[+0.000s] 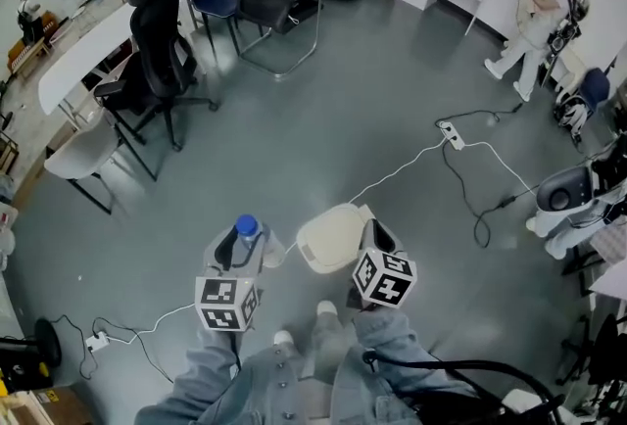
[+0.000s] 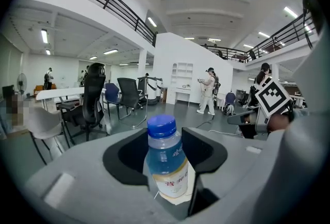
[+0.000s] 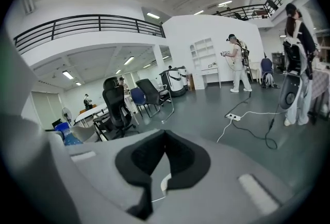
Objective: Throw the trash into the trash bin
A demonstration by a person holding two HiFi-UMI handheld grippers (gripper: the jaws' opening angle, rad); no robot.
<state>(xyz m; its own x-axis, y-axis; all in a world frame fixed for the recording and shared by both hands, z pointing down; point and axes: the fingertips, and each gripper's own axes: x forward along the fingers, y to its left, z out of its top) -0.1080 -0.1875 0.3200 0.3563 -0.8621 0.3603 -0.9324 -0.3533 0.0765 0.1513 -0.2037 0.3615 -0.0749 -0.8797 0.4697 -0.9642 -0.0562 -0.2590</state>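
Left tongs point(image 2: 166, 176): clenched on the bottle point(image 2: 165, 153), blue cap up.
Right tongs point(image 3: 157, 169): drawn together, holding nothing.
Trash bin point(image 1: 328, 239): stood on the floor between both tongs, just beside the bottle.
Doing it well: best to centre the bottle over the bin's mouth before releasing.

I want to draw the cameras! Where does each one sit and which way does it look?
Head view: on the person's head, facing steeply down; shows left gripper, right gripper, denim sleeves.
Left gripper view: rides that gripper, facing level along jaws clamping the bottle.
Right gripper view: rides that gripper, facing level along nearly closed jaws.
Shared: both gripper views see the black chair.
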